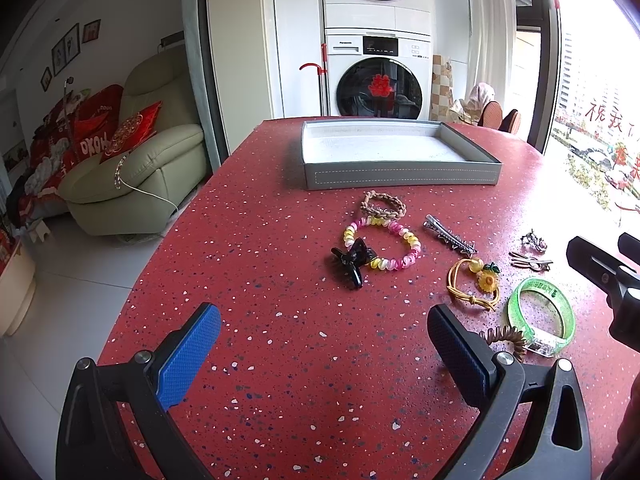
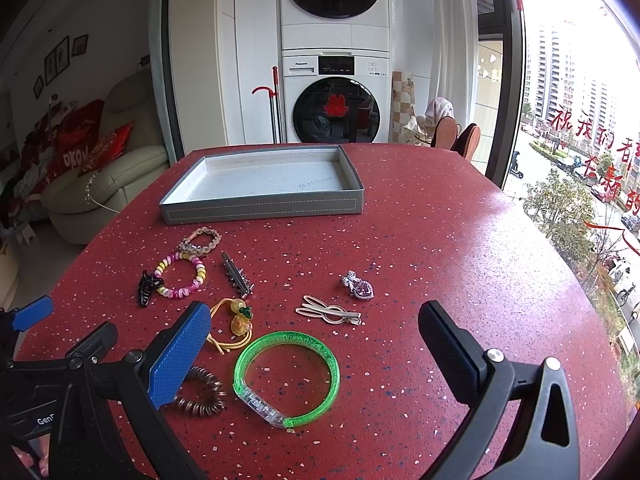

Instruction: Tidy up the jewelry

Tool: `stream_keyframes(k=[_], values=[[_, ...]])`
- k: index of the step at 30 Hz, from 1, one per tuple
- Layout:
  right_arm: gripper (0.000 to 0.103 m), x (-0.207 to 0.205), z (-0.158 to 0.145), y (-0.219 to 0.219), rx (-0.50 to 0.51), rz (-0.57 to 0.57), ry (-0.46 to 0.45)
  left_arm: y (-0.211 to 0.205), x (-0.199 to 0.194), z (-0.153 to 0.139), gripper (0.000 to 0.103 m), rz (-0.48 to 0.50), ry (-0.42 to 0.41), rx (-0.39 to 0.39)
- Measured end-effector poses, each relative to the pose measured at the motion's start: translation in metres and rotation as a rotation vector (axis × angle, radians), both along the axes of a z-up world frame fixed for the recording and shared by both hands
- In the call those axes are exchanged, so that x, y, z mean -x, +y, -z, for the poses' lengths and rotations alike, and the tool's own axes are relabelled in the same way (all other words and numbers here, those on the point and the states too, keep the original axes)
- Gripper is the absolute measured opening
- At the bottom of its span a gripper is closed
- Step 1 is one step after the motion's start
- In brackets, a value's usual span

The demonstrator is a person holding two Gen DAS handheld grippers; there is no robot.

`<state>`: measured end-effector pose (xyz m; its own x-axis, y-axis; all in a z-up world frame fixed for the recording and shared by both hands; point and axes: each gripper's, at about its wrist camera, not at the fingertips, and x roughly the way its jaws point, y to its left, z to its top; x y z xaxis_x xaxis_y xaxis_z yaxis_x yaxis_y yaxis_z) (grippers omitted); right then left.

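Your black plastic left gripper (image 1: 324, 336) and matching right gripper (image 2: 316, 344) carry blue textured pads (image 1: 188, 360) (silver screws at the joints)

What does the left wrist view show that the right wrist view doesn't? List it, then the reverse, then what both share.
Left only: both fingers of the left gripper, spread open over the red table.
Right only: both fingers of the right gripper, spread open either side of the green bangle.
Both: the grey tray with nothing in it, the black claw clip, the pink-yellow bracelet and that bangle.
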<state>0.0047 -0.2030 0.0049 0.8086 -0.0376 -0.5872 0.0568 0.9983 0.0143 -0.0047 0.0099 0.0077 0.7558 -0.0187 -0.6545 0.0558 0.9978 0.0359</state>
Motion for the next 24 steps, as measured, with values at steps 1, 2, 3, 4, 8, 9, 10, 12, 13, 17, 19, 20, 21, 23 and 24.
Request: stream_keyframes(k=[1, 2, 3, 4, 8, 9, 10, 12, 13, 17, 19, 20, 21, 23, 24], values=[[0.103, 0.0004, -0.0005, -0.0002, 0.0, 0.0, 0.0, 0.0, 0.0001, 0.0001, 0.103, 0.0, 0.0, 0.001], [0.103, 0.001, 0.0, -0.0005, 0.001, -0.001, 0.0, -0.0001, -0.0003, -0.0001, 0.103, 0.0, 0.001, 0.001], [0.103, 0.001, 0.0002, -0.0007, 0.001, 0.0, 0.0, 0.0, -0.001, 0.0008, 0.103, 0.0, 0.001, 0.002], [0.103, 0.0011, 0.0004, -0.0009, -0.001, 0.0, 0.0, -0.0001, -0.0013, 0.0009, 0.103, 0.0, 0.001, 0.002], [0.103, 0.0013, 0.0005, -0.0008, -0.001, 0.0, 0.0, -0.0003, -0.0014, 0.0009, 0.103, 0.0, 0.002, 0.001], [0.103, 0.0014, 0.0005, -0.0008, -0.002, -0.001, -0.001, -0.0001, -0.0011, 0.001, 0.103, 0.0, 0.001, 0.001], [0.103, 0.0013, 0.0007, -0.0007, -0.001, -0.001, -0.001, -0.0001, -0.0012, 0.001, 0.103, 0.0, 0.001, 0.002], [0.103, 0.0015, 0.0009, -0.0007, -0.002, -0.001, -0.001, -0.0001, -0.0011, 0.001, 0.103, 0.0, 0.001, 0.001], [0.103, 0.0014, 0.0011, -0.0008, -0.003, -0.001, -0.001, -0.0002, -0.0013, 0.001, 0.103, 0.001, 0.002, 0.001], [0.103, 0.0015, 0.001, -0.0005, -0.002, -0.001, 0.0, -0.0013, -0.0021, 0.0024, 0.103, 0.003, 0.004, 0.001], [0.103, 0.0016, 0.0012, -0.0005, -0.002, 0.0, -0.001, -0.0016, -0.0022, 0.003, 0.103, 0.003, 0.004, 0.001], [0.103, 0.0017, 0.0012, -0.0005, -0.002, 0.0, -0.001, -0.0017, -0.0024, 0.0031, 0.103, 0.002, 0.004, 0.001], [0.103, 0.0016, 0.0016, -0.0007, -0.002, 0.0, -0.001, -0.0016, -0.0021, 0.003, 0.103, 0.002, 0.005, 0.001], [0.103, 0.0016, 0.0011, -0.0005, -0.002, 0.0, -0.001, -0.0019, -0.0021, 0.0033, 0.103, 0.003, 0.005, 0.002], [0.103, 0.0015, 0.0018, -0.0008, -0.002, 0.0, -0.001, -0.0021, -0.0021, 0.0034, 0.103, 0.002, 0.004, 0.002]])
